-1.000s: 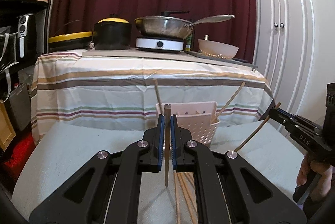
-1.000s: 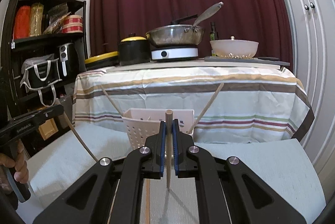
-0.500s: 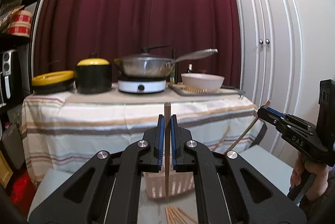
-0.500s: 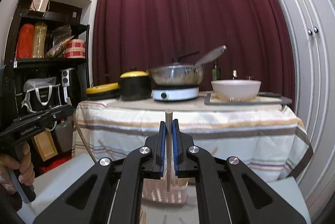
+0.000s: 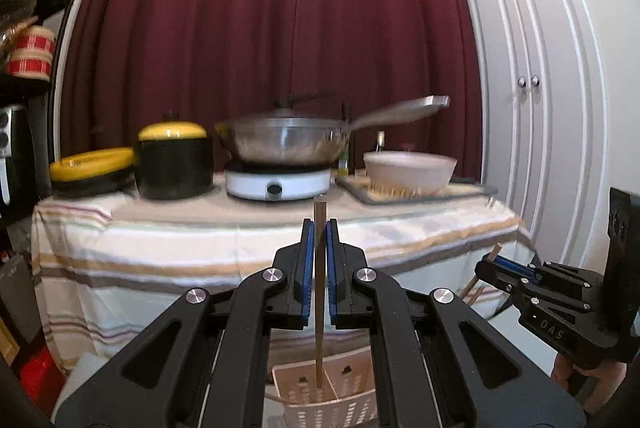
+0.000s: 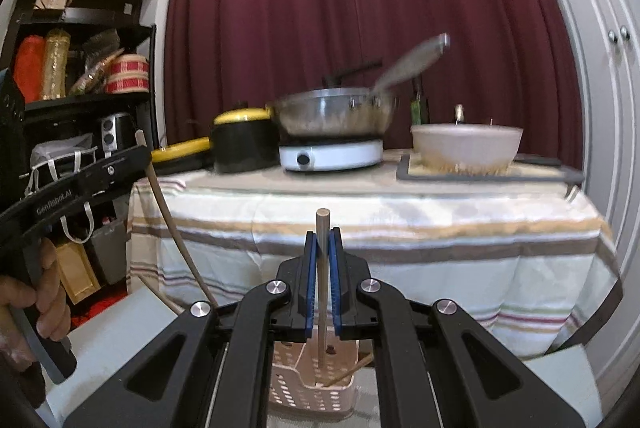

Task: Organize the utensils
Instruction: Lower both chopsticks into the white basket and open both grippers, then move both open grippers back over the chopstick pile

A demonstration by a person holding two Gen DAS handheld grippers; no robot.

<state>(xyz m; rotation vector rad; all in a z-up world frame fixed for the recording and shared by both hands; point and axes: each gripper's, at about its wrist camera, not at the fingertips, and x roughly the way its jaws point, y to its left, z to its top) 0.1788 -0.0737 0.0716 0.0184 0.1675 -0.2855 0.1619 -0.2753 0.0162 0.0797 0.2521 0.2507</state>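
My left gripper (image 5: 319,228) is shut on a wooden chopstick (image 5: 319,292) held upright, its lower tip hanging over a pale perforated utensil basket (image 5: 332,394) with a divider. My right gripper (image 6: 322,238) is shut on a second chopstick (image 6: 322,292), also upright above the same basket (image 6: 312,384), where another chopstick (image 6: 348,372) leans. Each gripper shows in the other's view: the right one (image 5: 490,262) at the right edge, the left one (image 6: 140,147) at the left with its chopstick (image 6: 176,228) slanting down, a person's hand (image 6: 40,292) on its handle.
Behind the basket stands a table with a striped cloth (image 5: 200,248) bearing a yellow-lidded black pot (image 5: 173,163), a wok (image 5: 286,139) on a white hotplate (image 5: 276,181), and a white bowl (image 5: 410,171) on a tray. Dark shelves (image 6: 72,99) stand left, white cupboard doors (image 5: 540,107) right.
Both grippers have risen and come forward with their chopsticks, so the basket has dropped from mid-picture to directly beneath the fingers. The loose chopsticks on the near surface are out of sight.
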